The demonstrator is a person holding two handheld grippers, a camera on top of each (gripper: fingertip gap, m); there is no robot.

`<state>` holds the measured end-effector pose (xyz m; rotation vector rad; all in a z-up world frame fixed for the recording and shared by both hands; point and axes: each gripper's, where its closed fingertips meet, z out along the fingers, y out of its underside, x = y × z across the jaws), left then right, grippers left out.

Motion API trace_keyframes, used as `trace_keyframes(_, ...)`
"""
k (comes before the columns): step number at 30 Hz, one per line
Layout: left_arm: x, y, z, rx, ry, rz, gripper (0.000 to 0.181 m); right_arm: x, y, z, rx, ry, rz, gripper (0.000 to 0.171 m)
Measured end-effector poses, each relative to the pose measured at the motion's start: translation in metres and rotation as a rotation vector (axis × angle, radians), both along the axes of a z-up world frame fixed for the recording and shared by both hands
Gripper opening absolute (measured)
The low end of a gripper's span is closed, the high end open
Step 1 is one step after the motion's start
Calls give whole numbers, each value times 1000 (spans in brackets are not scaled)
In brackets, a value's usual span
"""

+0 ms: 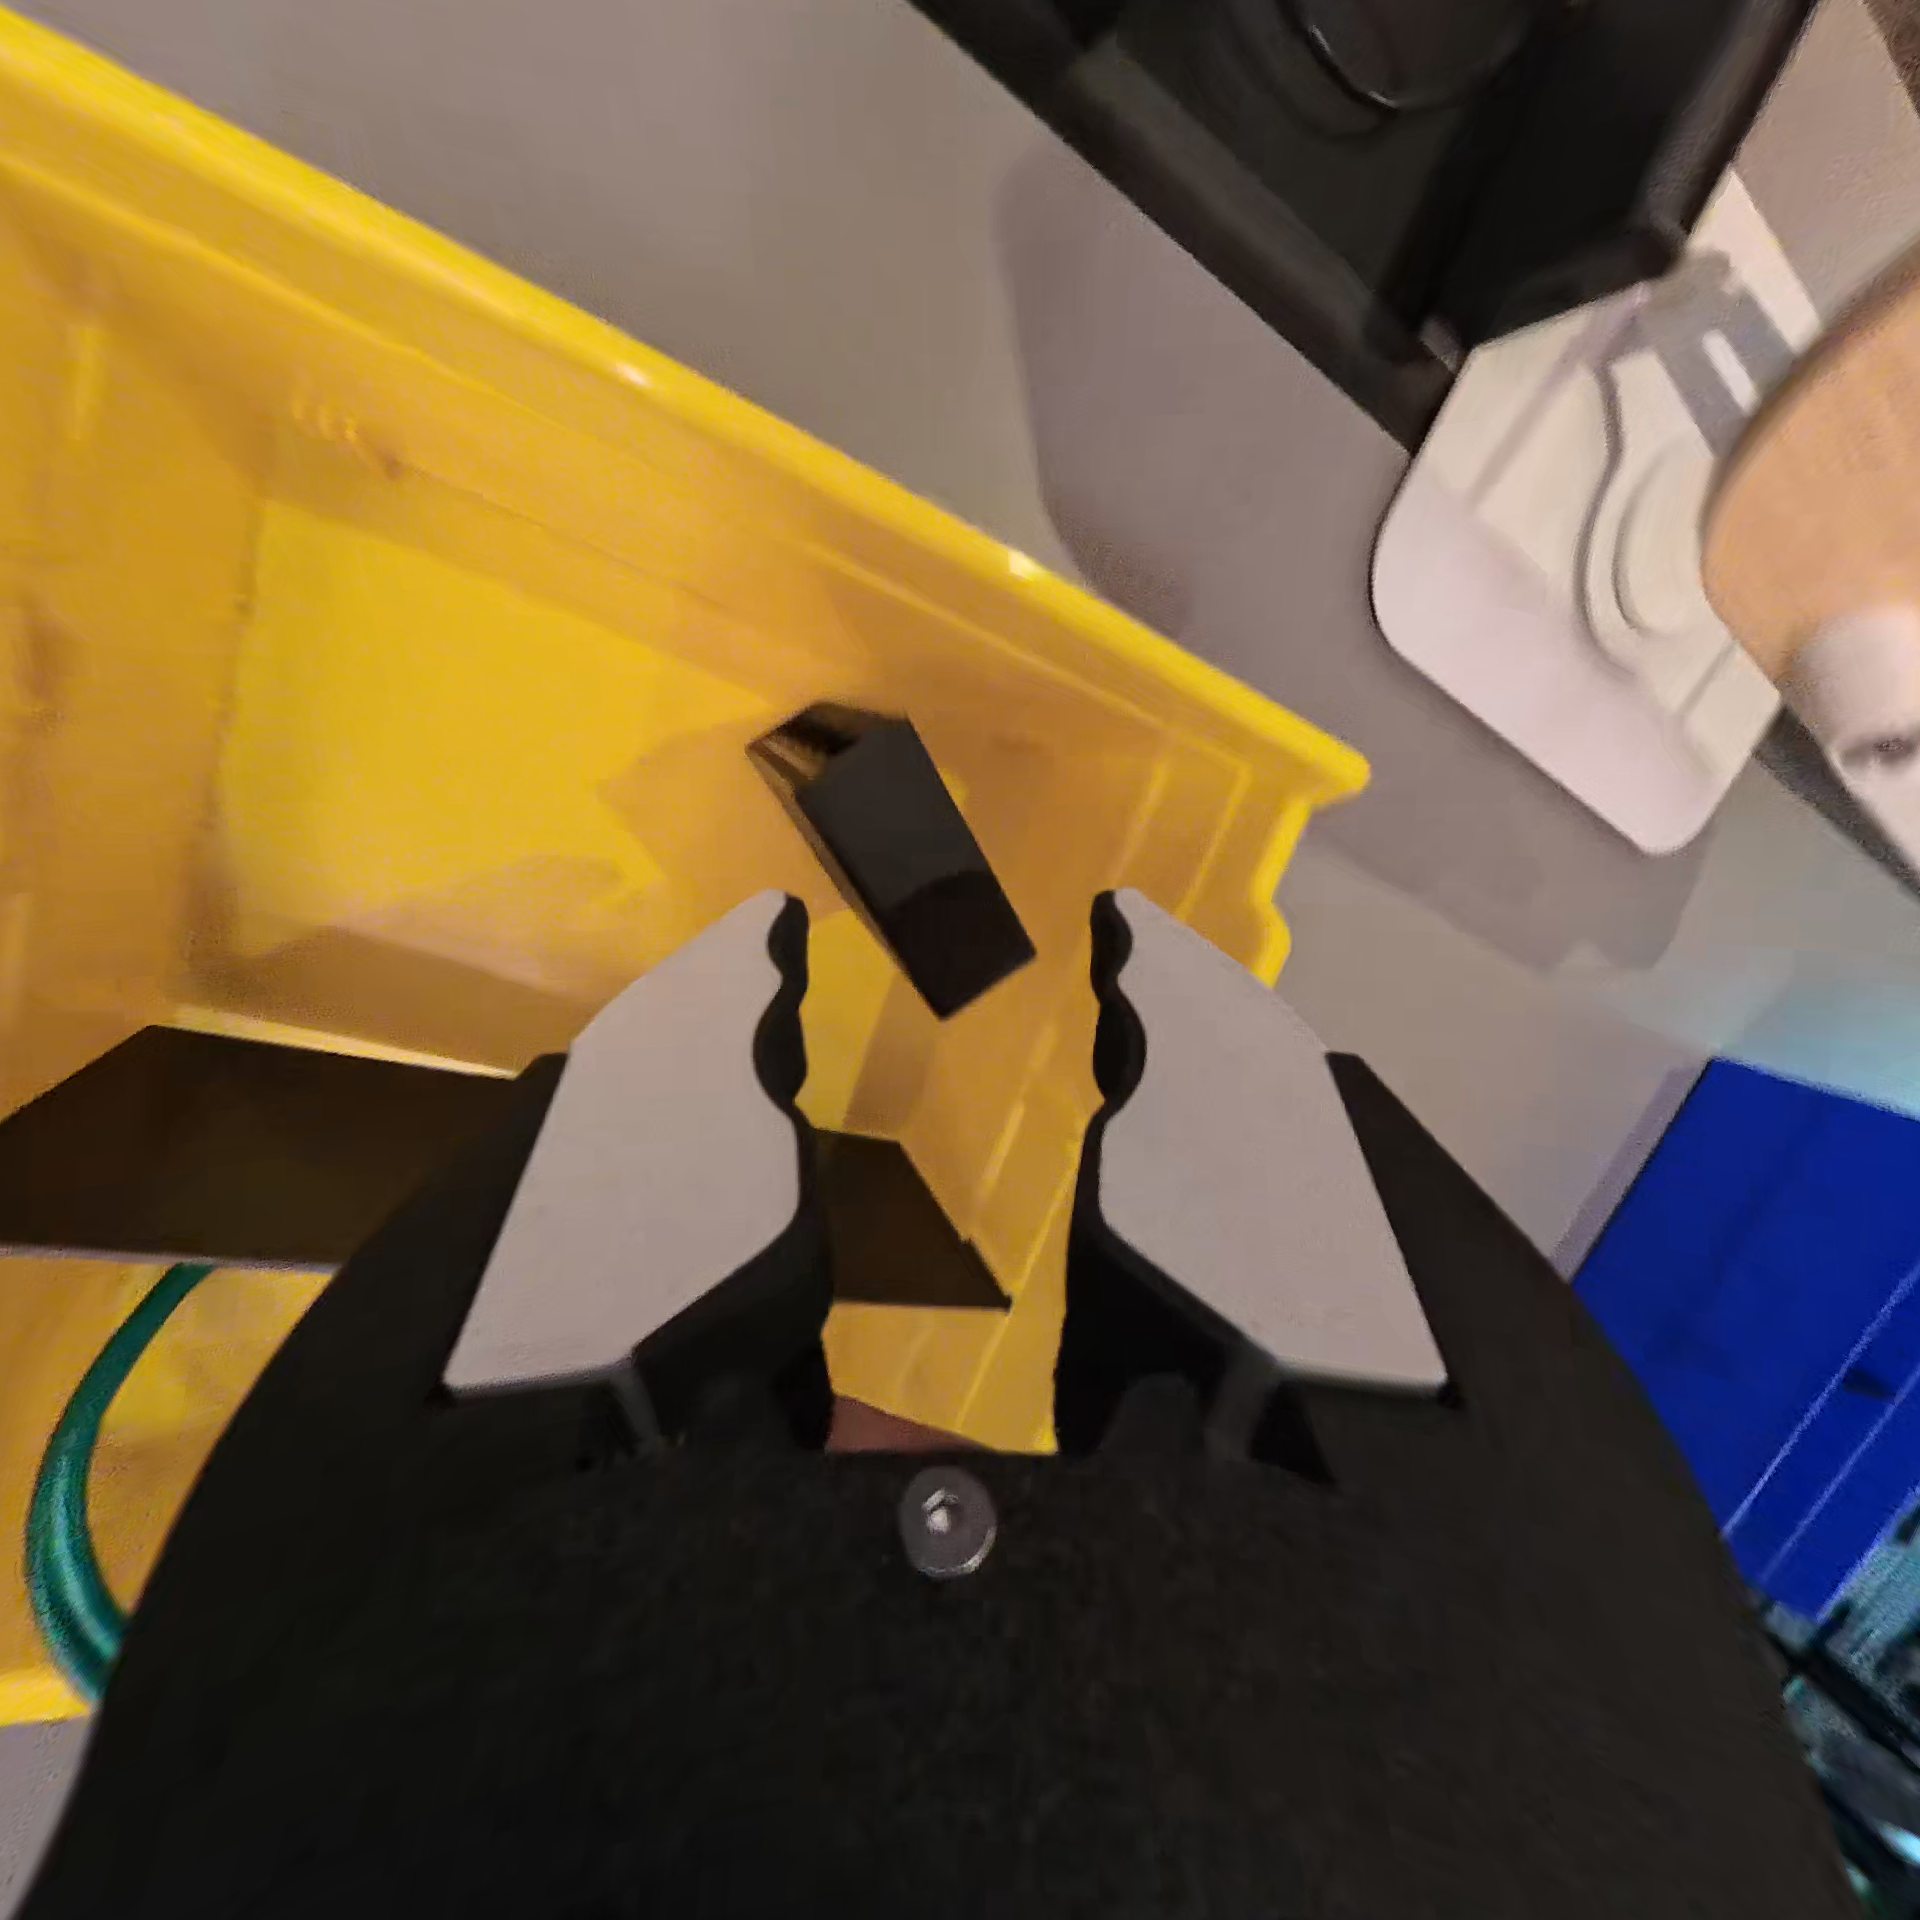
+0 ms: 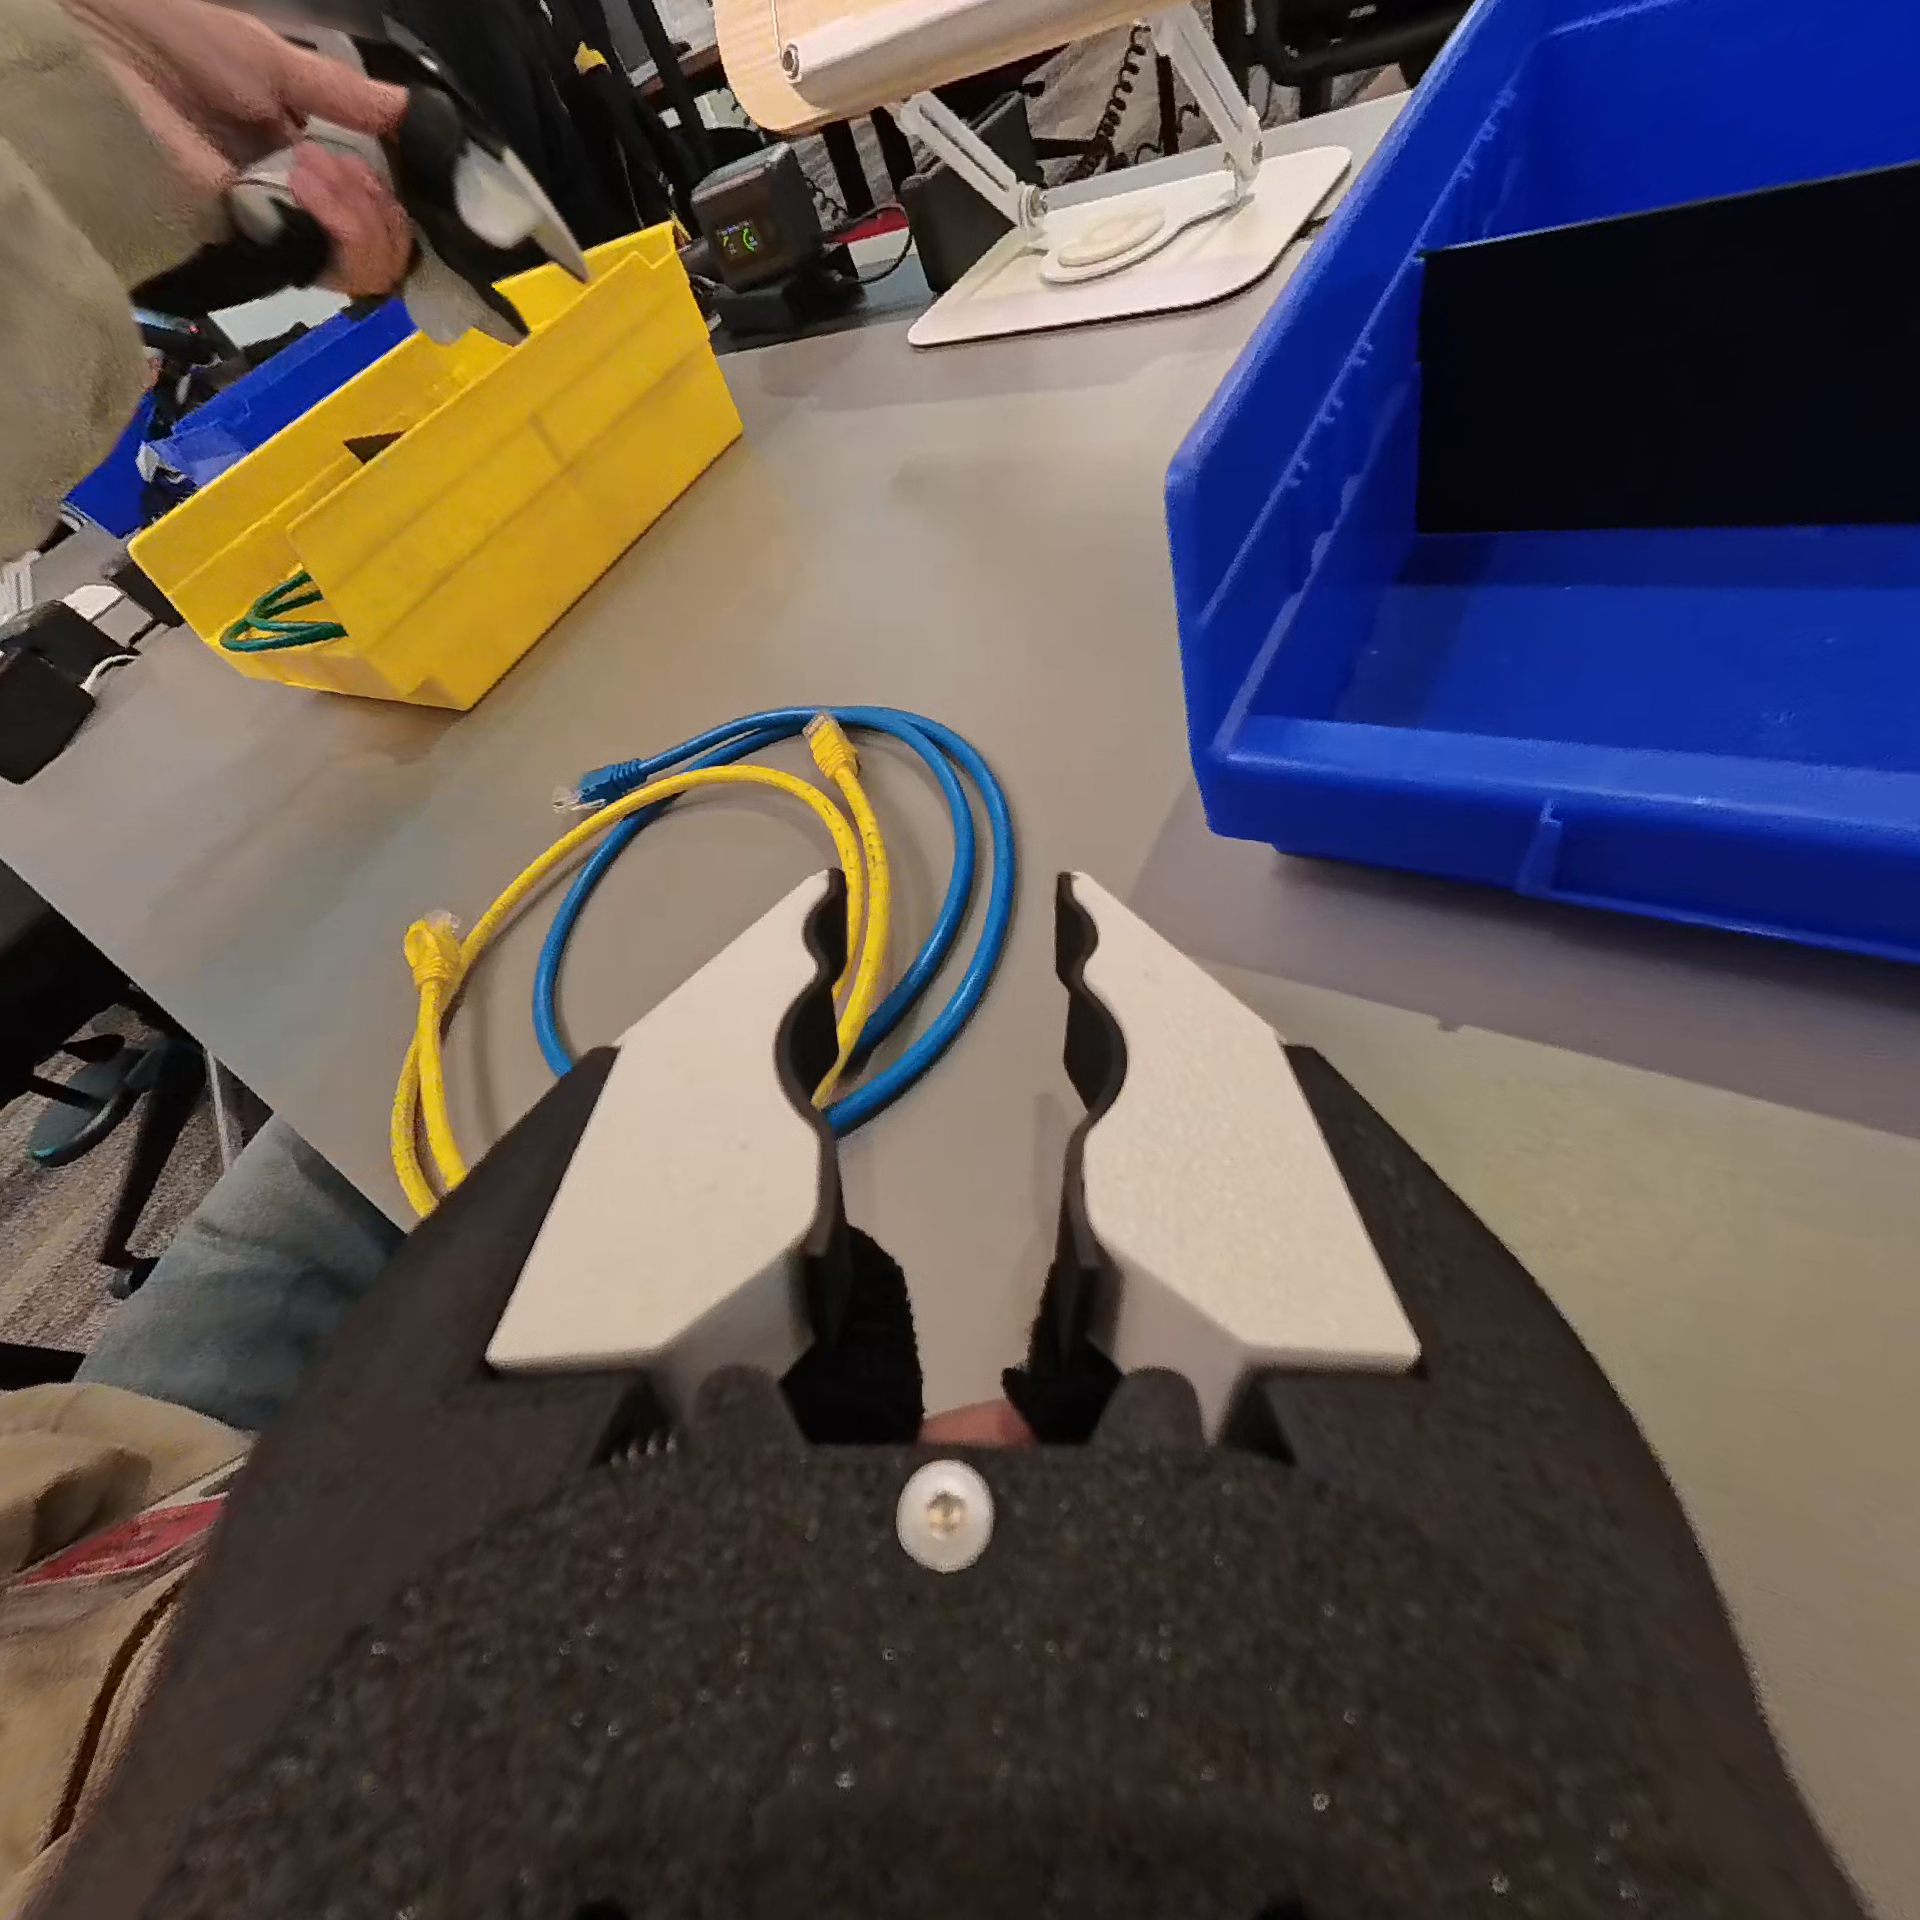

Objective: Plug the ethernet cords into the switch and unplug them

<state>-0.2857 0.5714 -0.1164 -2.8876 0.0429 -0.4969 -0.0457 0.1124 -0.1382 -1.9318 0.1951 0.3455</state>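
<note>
A small black switch (image 1: 894, 831) lies tilted inside a yellow bin (image 1: 416, 675), just beyond my fingertips. My left gripper (image 1: 948, 914) is open and empty above it. A green cord (image 1: 62, 1455) curls in the bin's near compartment. In the right wrist view, a yellow ethernet cord (image 2: 871, 883) and a blue ethernet cord (image 2: 1006, 842) lie coiled together on the grey table (image 2: 935, 520). My right gripper (image 2: 951, 894) is open and empty just above them. The left gripper (image 2: 551, 307), held by a hand, hovers over the yellow bin (image 2: 499, 499) at the far left.
A large blue bin (image 2: 1558, 665) with a black divider stands at the right. A white monitor-stand base (image 2: 1122, 249) sits at the back of the table. A black divider (image 1: 208, 1143) crosses the yellow bin. The table's front edge runs at the left.
</note>
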Motion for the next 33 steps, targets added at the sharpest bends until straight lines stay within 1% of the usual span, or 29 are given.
trace_keyframes(3,-4,15,-14,-17,62,69,53,2,-1,-2,-8,15,2,39)
trace_keyframes(5,-11,14,-28,-61,138,83,51,0,-1,-3,-14,27,12,39)
trace_keyframes(7,-19,13,-39,-82,222,72,42,-1,-1,-6,-28,30,19,39)
trace_keyframes(8,-22,11,-43,-88,248,56,33,-2,-1,-8,-38,31,25,39)
trace_keyframes(9,-24,10,-46,-94,264,29,36,-3,-2,-9,-45,34,34,39)
trace_keyframes(12,-25,0,-46,-127,284,-85,35,-7,-1,-10,-50,35,46,39)
trace_keyframes(15,-24,-4,-45,-93,279,-223,32,-9,-1,-10,-50,24,51,39)
trace_keyframes(17,-21,-3,-37,-39,253,-290,31,-8,-2,-9,-47,24,47,39)
trace_keyframes(19,-22,1,-21,39,254,-349,31,-5,-2,-9,-46,28,39,39)
trace_keyframes(21,-16,8,7,177,235,-433,30,-4,-2,-9,-46,33,33,39)
trace_keyframes(23,-8,3,42,329,213,-547,30,-5,-2,-8,-42,28,32,39)
trace_keyframes(25,4,-15,78,487,144,-664,30,-6,-1,-5,-32,14,32,39)
trace_keyframes(27,19,-52,111,661,47,-798,30,-9,0,-2,-15,-2,40,39)
trace_keyframes(30,37,-132,147,953,-63,-1015,30,-21,3,5,40,-29,81,40)
trace_keyframes(33,48,-220,159,1206,-120,-1182,30,-46,5,27,178,-59,184,40)
